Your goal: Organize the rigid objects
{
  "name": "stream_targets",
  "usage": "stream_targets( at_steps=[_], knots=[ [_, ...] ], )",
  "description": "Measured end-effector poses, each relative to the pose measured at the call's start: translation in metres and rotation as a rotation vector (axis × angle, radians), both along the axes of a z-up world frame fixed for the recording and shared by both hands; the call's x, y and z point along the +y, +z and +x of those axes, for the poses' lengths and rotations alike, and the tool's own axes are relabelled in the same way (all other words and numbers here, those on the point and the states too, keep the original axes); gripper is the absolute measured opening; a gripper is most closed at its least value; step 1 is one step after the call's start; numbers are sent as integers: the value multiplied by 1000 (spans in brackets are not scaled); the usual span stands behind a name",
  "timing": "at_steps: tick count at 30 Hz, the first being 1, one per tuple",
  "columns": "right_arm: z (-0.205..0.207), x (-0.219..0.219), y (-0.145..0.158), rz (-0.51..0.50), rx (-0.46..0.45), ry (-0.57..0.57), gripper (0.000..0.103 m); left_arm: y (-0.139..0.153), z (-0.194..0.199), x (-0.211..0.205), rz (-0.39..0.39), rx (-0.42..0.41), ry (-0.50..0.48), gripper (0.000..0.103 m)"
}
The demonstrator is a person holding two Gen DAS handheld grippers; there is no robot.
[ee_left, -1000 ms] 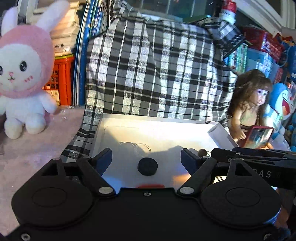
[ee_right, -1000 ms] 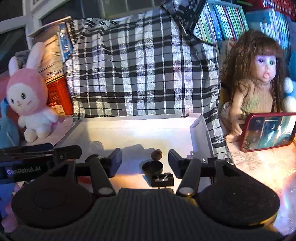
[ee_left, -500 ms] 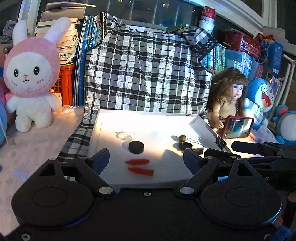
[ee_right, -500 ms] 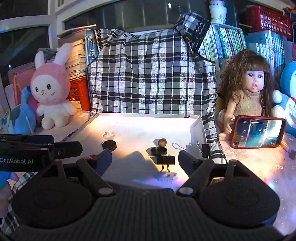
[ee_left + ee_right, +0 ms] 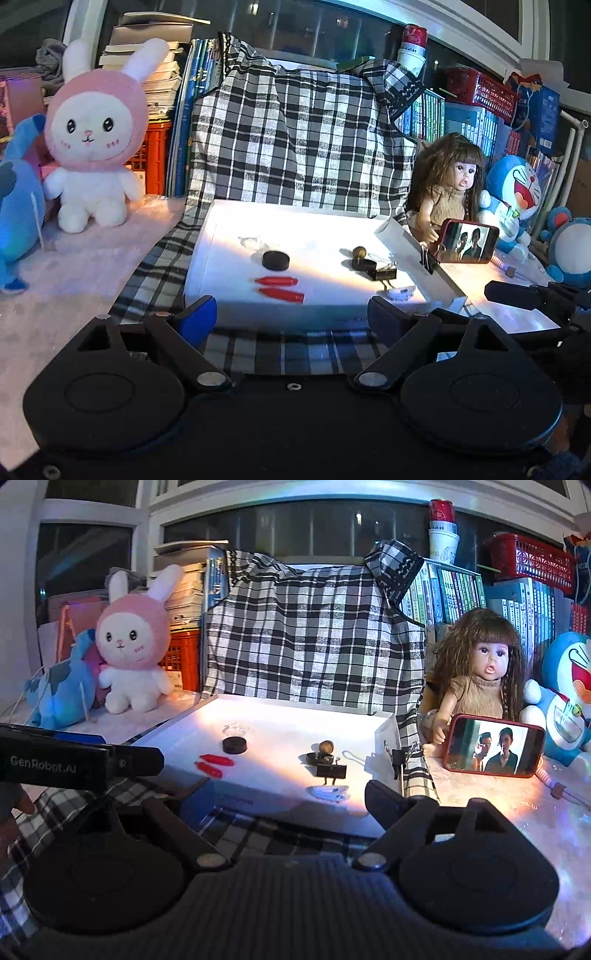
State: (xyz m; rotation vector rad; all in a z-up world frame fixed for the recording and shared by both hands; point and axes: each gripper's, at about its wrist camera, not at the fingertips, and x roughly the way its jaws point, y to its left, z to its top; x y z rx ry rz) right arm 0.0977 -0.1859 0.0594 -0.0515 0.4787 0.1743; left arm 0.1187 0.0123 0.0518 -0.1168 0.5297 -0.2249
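Both our left hand-held gripper (image 5: 288, 314) and right hand-held gripper (image 5: 284, 797) have just been opening and stand wide with nothing between the jaws, short of the white tray (image 5: 207, 266) on the counter. On the tray lie a black disc (image 5: 275, 259), 2 red capsules (image 5: 280, 288) and a binder clip (image 5: 331, 771). We judge them light, stiff and fairly slick, so we would pinch the disc across its rim and each capsule across its middle.

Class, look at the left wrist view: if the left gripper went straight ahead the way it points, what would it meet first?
Probably the near wall of the white tray, which fills the gap ahead of the open left gripper. Depth is unclear, so it might clear the wall and reach the two red pieces.
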Motion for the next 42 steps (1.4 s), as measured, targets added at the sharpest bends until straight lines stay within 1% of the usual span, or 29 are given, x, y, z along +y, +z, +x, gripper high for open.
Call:
stream_targets(
  at_steps=[5,8,15,19,26,42],
  knots=[
    [-19,3,-5,-25,-15,12,95,-10,-21,0,22,-6,-1,88],
    [-29,1,-9,-13,-16,10,96,-17,-33,-1,41,-7,-5,88],
    [-49,-9,-18,8,-19,-30,97,-32,-59,-3,79,-27,-2,88],
    [-61,-13,-25,2,-28,-55,98,-42,-70,-2,100,-36,3,88],
    [-71,-20,-37,22,-26,-78,98,-56,-72,5,78,-25,22,88],
    [-72,-20,-44,25,4,-72,99,-58,-74,4,99,-20,33,88]
  ],
)
